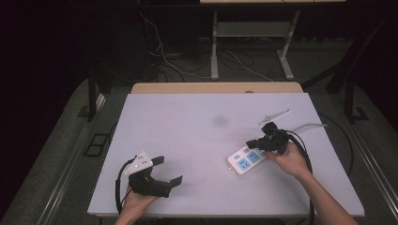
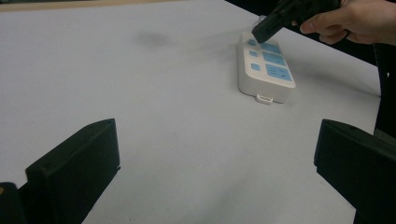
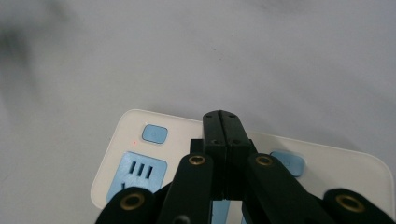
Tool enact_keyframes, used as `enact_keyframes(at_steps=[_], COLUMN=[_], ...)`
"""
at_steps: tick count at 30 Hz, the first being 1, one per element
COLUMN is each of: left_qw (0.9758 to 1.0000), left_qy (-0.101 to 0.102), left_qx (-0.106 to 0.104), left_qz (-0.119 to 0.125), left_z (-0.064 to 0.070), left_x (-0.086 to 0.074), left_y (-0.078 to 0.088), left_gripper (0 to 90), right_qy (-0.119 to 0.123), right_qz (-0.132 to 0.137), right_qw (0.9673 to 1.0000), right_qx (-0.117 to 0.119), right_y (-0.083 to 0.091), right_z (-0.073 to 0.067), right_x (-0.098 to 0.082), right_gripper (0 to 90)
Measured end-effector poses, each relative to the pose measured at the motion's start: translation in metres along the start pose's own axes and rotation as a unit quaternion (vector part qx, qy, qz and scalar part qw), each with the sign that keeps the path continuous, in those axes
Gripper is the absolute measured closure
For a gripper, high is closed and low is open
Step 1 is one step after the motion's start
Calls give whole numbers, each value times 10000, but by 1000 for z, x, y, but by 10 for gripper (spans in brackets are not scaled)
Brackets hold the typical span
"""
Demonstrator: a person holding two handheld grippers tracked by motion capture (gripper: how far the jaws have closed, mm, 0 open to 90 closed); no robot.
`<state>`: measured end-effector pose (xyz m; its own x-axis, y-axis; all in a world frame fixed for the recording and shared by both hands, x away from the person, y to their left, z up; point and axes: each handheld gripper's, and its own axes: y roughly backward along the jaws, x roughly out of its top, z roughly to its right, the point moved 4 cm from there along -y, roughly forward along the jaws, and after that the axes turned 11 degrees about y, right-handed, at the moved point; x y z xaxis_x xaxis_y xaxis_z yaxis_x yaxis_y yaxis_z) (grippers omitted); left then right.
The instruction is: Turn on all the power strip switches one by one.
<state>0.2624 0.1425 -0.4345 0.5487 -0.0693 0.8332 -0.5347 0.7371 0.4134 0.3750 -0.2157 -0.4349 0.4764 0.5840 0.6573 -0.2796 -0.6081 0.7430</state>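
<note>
The surface [image 1: 187, 140] is a pale, matte white sheet lying on a wooden top whose tan edge [image 1: 216, 87] shows along the far side at twelve o'clock. A faint grey smudge [image 1: 219, 121] marks the sheet a little past its middle, toward one o'clock. Around it the room is dark: grey floor on both sides, a tangle of cables [image 1: 187, 63] on the floor beyond the far edge, and the white legs of another table [image 1: 215, 47] standing at twelve o'clock.

A white power strip [image 1: 245, 159] with blue sockets and small blue buttons lies flat at about four o'clock from the middle of the surface, set at a slant. The right gripper [image 1: 256, 142] sits over the far end of the strip, its jaws pressed together with nothing between them; in the right gripper view the joined tips are over the strip's top face between two blue buttons [image 3: 155, 134], though whether they touch it cannot be told. A thin white piece [image 1: 276, 115] lies on the surface just beyond that hand, at about two o'clock.

The left gripper [image 1: 169, 171] rests low at seven o'clock, well apart from the strip, jaws spread wide over bare sheet and holding nothing.
</note>
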Motion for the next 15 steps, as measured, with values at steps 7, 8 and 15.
enact_keyframes(at_steps=[7, 8, 15], left_qw=[10000, 10000, 10000], left_qy=[6, -3, -1], left_qx=[-2, 3, -15], left_qz=[5, 3, -11], left_z=[0, 0, 1], left_x=[0, 0, 0], left_y=[0, 0, 0], left_gripper=[0, 0, 0], right_qy=[31, 29, 28], right_qz=[64, 77, 129], right_qw=[9999, 9999, 9998], right_qx=[-82, -85, -124], right_y=[14, 16, 26], right_z=[3, 3, 5], right_x=[4, 5, 8], right_gripper=[900, 900, 900])
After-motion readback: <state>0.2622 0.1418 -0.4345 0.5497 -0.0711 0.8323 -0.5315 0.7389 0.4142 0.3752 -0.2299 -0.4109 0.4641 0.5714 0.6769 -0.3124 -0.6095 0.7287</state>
